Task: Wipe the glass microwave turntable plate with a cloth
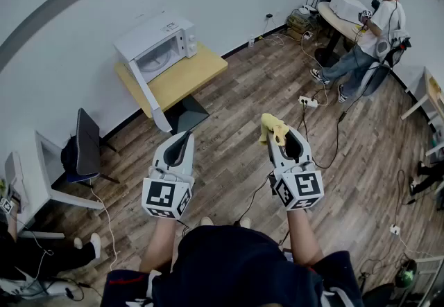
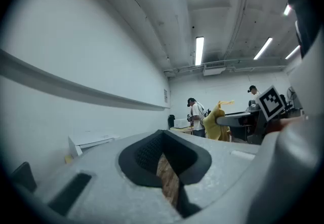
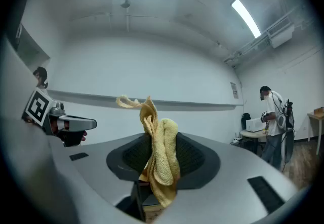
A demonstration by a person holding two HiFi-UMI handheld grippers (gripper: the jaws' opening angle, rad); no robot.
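Observation:
A white microwave (image 1: 156, 44) stands on a wooden table (image 1: 187, 77) by the far wall. Its door (image 1: 147, 96) is swung open, and a pale round plate (image 1: 161, 58) shows inside the cavity. Both grippers are held level over the wood floor, well short of that table. My left gripper (image 1: 186, 136) is shut with nothing between its jaws (image 2: 164, 154). My right gripper (image 1: 276, 134) is shut on a yellow cloth (image 1: 272, 128), which bunches up between the pads and stands above them (image 3: 159, 160). Each gripper view shows the other gripper off to its side.
A person (image 1: 371, 35) stands by a round table (image 1: 340, 21) at the far right. A power strip (image 1: 308, 100) and cables lie on the floor ahead of my right gripper. A dark chair (image 1: 87, 143) and a white desk (image 1: 52, 174) stand at the left.

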